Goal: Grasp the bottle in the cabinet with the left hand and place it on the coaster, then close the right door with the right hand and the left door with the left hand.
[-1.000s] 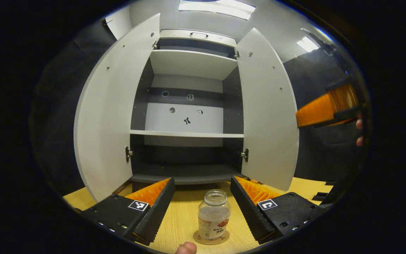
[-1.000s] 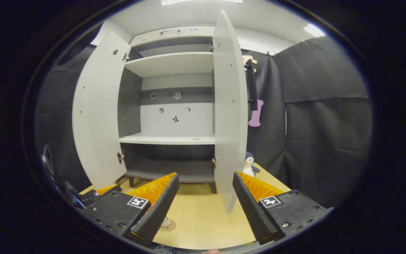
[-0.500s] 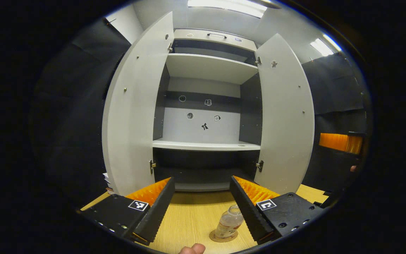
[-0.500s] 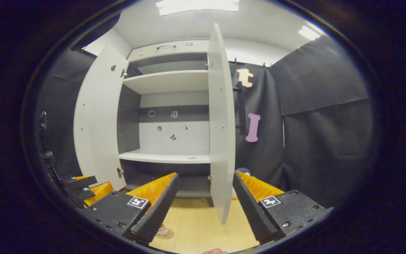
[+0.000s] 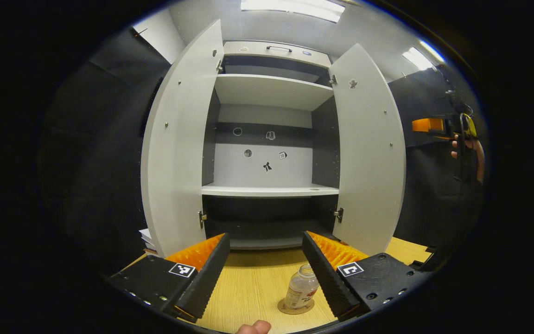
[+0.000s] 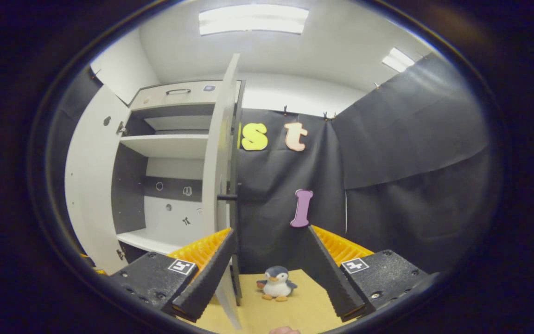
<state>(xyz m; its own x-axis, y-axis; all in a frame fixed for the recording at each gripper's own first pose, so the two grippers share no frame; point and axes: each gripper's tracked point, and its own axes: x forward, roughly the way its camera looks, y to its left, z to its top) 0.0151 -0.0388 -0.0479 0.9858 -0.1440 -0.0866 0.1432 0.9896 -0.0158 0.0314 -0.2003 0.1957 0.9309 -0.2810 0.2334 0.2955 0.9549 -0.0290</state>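
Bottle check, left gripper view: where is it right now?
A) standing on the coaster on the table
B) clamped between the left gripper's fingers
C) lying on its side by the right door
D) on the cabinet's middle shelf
A: the bottle stands upright on the coaster on the table, free of the open left gripper.

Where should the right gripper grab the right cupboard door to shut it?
Best guess: the dark bar handle on the outer face of the right door. The door stands open, edge-on to the open right gripper, so come from the outer side, where the handle juts out, or simply push that flat face.
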